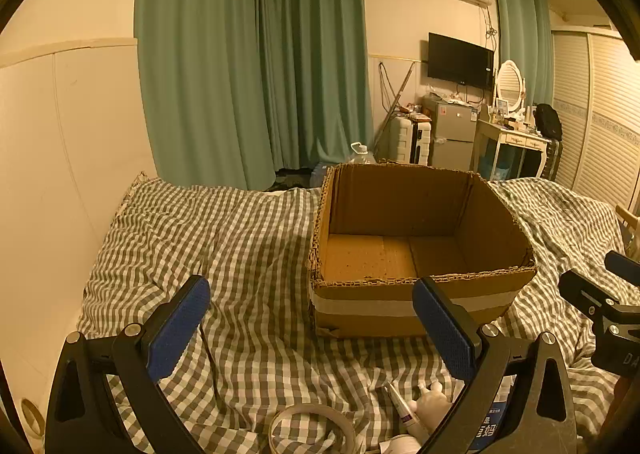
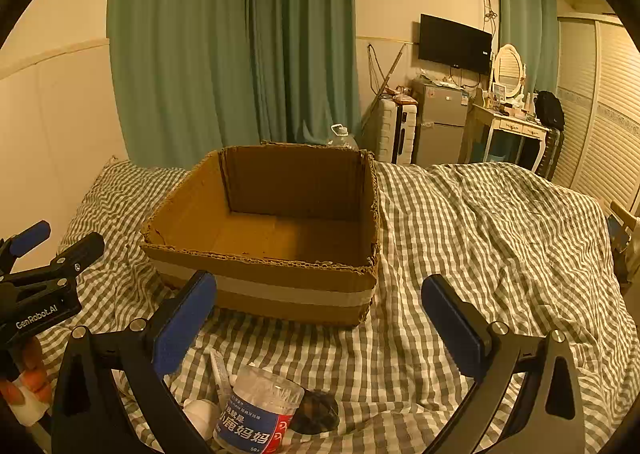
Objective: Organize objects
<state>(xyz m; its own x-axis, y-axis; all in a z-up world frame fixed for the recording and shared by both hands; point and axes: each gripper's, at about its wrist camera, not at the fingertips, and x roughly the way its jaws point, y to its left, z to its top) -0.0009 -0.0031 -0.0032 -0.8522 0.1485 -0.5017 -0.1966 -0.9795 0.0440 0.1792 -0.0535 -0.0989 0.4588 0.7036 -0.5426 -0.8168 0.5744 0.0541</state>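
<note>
An empty open cardboard box [image 1: 416, 286] [image 2: 280, 286] sits on the checked bed cover. My left gripper [image 1: 312, 318] is open and empty, hovering over the bed left of the box front. My right gripper [image 2: 320, 314] is open and empty, in front of the box. Below it lie a clear cotton-swab jar [image 2: 260, 414] with a blue label, a thin tube [image 2: 219, 374], a white object [image 2: 200, 418] and a dark round object [image 2: 316, 412]. The left wrist view shows a tape ring [image 1: 312, 430], the tube [image 1: 400, 406] and a white toy [image 1: 432, 402] near its bottom edge.
The bed cover [image 2: 480, 234] stretches wide to the right of the box. A wall panel [image 1: 60, 174] borders the bed's left. Green curtains, a fridge, a dresser and a TV stand beyond the bed's far end. Each gripper shows at the edge of the other's view.
</note>
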